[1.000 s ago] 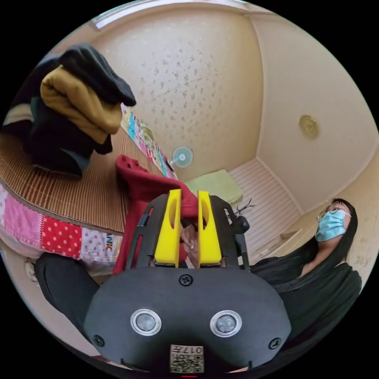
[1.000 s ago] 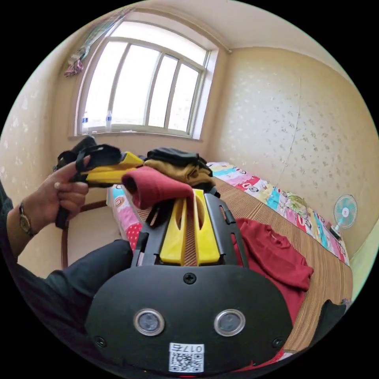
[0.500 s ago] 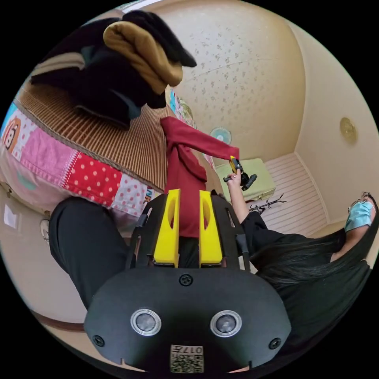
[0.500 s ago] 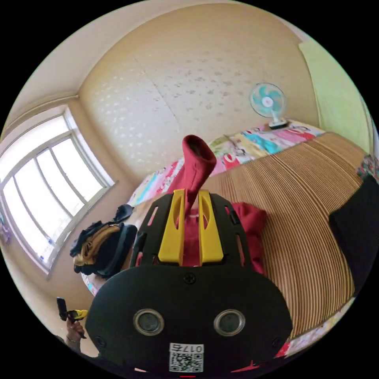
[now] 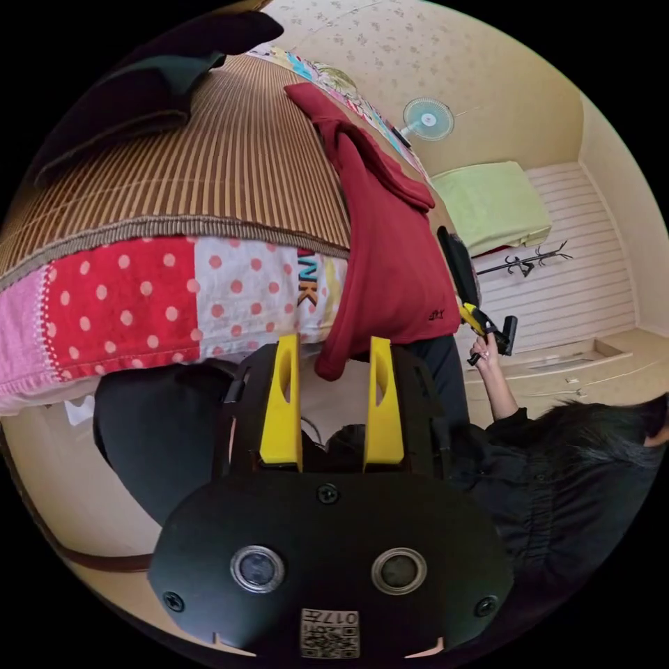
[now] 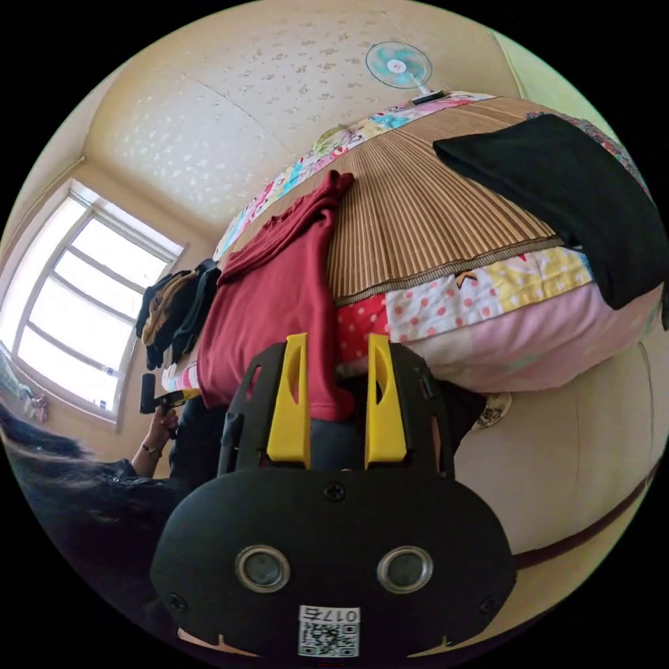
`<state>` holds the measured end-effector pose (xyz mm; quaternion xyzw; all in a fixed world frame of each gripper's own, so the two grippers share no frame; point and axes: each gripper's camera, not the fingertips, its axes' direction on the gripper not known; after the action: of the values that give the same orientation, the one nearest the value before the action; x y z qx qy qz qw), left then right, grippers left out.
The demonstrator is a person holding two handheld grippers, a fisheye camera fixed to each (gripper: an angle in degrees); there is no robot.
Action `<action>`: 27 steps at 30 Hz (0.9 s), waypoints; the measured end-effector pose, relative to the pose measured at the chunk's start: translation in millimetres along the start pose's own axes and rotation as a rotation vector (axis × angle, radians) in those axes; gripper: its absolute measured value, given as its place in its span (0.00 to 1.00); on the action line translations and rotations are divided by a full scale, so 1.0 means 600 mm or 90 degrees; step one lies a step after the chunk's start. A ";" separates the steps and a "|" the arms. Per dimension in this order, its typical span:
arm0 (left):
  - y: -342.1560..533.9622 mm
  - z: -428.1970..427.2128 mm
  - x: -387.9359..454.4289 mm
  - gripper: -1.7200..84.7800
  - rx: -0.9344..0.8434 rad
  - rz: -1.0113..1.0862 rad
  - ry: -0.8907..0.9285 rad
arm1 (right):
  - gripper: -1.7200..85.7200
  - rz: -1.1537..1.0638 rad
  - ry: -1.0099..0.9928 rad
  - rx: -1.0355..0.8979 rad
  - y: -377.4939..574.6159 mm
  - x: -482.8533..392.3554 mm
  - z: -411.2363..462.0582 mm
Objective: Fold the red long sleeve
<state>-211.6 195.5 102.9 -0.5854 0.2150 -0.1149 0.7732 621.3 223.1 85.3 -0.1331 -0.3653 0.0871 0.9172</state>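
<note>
Left gripper: yellow jaws are spread wide, with nothing clamped; the lower corner of the red long sleeve is seen hanging in the gap between the tips, but no contact with either jaw can be confirmed. Right gripper: jaws likewise spread wide, the garment's hem is seen just behind them, and nothing is gripped.

The red long sleeve is laid across the woven mat on the bed, its body draped over the edge and down past the patchwork quilt. One sleeve is folded in across the chest. In the right gripper view the shirt is seen from the other side, hanging over the same edge.

In the left gripper view the right gripper is held up in a hand beside the garment. A dark folded garment is placed on the mat, apart from the shirt; a pile of dark and mustard clothes is noted by the window. A small fan is stood at the far end of the bed.
</note>
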 end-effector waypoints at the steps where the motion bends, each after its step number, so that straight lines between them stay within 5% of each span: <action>1: -0.004 0.002 -0.001 0.18 -0.001 0.003 0.002 | 0.11 0.004 -0.024 -0.027 0.001 0.013 -0.002; 10: -0.048 0.028 0.009 0.18 -0.075 0.044 -0.065 | 0.10 0.068 -0.215 -0.044 -0.006 0.083 -0.029; 14: -0.046 0.046 0.017 0.18 -0.127 0.070 -0.040 | 0.09 0.071 -0.206 -0.021 -0.001 0.084 -0.049; 20: -0.064 0.085 0.028 0.14 -0.183 0.042 -0.186 | 0.05 0.086 -0.204 -0.017 -0.006 0.096 -0.081; 23: -0.071 0.072 -0.002 0.07 -0.202 0.015 -0.073 | 0.03 0.068 -0.212 -0.019 -0.007 0.092 -0.109; 27: -0.040 -0.016 -0.006 0.07 -0.141 0.084 0.231 | 0.02 0.006 -0.358 0.024 0.000 0.079 -0.188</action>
<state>-217.7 182.1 124.3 -0.6211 0.4000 -0.1430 0.6587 733.6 214.8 37.0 -0.0880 -0.6030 0.1317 0.7818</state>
